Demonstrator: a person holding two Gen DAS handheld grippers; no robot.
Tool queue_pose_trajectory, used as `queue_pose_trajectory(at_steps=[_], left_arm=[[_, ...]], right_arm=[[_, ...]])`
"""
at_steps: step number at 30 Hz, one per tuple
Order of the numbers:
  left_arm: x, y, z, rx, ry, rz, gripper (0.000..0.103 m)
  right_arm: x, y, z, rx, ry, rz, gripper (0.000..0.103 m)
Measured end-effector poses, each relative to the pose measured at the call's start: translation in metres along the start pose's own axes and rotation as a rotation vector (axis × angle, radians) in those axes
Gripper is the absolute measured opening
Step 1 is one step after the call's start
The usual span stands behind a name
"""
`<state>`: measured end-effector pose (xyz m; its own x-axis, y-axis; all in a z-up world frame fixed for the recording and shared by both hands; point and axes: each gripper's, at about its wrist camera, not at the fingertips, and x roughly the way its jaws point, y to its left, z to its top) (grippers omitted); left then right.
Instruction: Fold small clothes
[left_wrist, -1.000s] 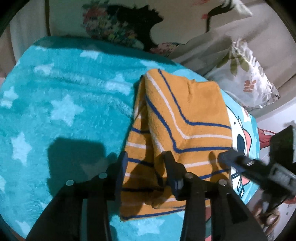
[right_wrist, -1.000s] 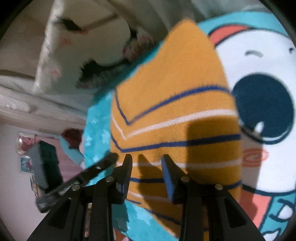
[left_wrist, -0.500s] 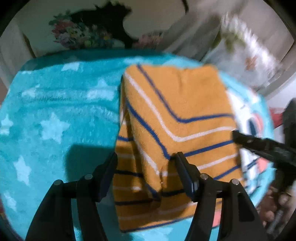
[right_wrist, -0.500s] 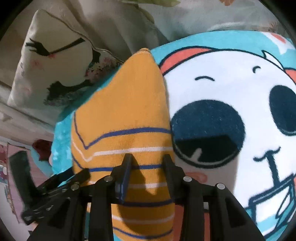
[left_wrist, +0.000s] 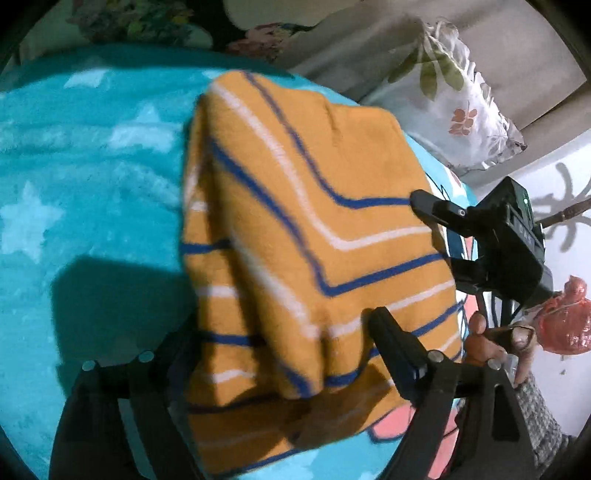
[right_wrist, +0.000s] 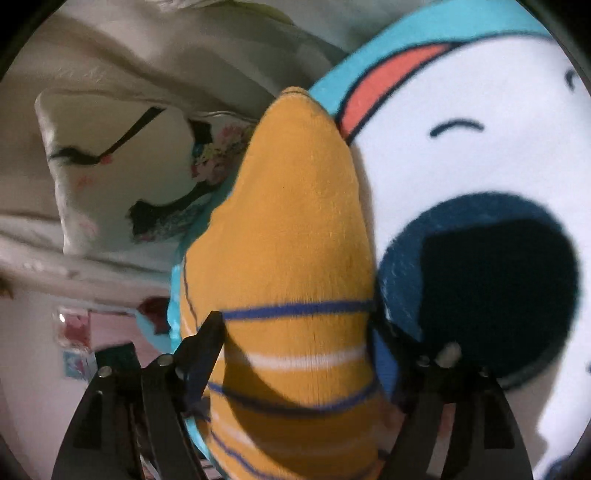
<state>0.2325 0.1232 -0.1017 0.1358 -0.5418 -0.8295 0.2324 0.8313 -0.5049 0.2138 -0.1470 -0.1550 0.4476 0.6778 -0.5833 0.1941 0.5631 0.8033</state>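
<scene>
Left wrist view: the orange striped garment (left_wrist: 303, 236) lies folded on the teal blanket (left_wrist: 92, 192); the left tongs (left_wrist: 284, 339) are opening astride its near edge, gripping nothing. Draw back gently so no cloth snags

Right wrist view: the right tongs (right_wrist: 295, 332) are opening, the garment's right side between them, unpinched. Lift straight off

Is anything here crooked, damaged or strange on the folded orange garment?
Nothing looks damaged. The orange garment lies folded on the blanket, but not neatly: in the left wrist view its left edge bunches and the layers do not line up.
</scene>
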Motion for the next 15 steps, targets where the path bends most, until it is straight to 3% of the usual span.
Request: queue_pose_trajectory(at_steps=[1,2,3,5,9,11,14,15], left_arm=[[0.0,-0.005,0.0,-0.025,-0.008,-0.023,0.086],[-0.002,-0.012,0.0,-0.04,-0.024,-0.033,0.086],[-0.005,-0.021,0.0,-0.042,-0.041,-0.036,0.086],[-0.006,-0.042,0.001,-0.032,-0.065,-0.063,0.086],[0.002,-0.082,0.004,-0.012,-0.068,-0.144,0.086],[0.012,-0.093,0.004,-0.012,-0.067,-0.101,0.083],[0.028,-0.082,0.002,-0.05,-0.029,0.11,0.067],[0.03,-0.072,0.0,-0.094,-0.019,0.119,0.067]], right_arm=[[0.0,-0.002,0.002,0.018,0.009,0.007,0.075],[-0.002,-0.004,0.003,0.039,0.032,0.032,0.057],[-0.005,-0.005,0.004,0.053,0.05,0.066,0.05],[-0.017,-0.001,0.007,0.04,0.059,0.084,0.043],[-0.056,0.024,0.01,-0.057,0.026,0.074,0.042],[-0.074,0.033,0.014,-0.113,-0.006,0.022,0.045],[-0.079,0.029,0.021,-0.165,0.018,-0.134,0.052],[-0.077,0.025,0.022,-0.173,0.029,-0.186,0.052]])
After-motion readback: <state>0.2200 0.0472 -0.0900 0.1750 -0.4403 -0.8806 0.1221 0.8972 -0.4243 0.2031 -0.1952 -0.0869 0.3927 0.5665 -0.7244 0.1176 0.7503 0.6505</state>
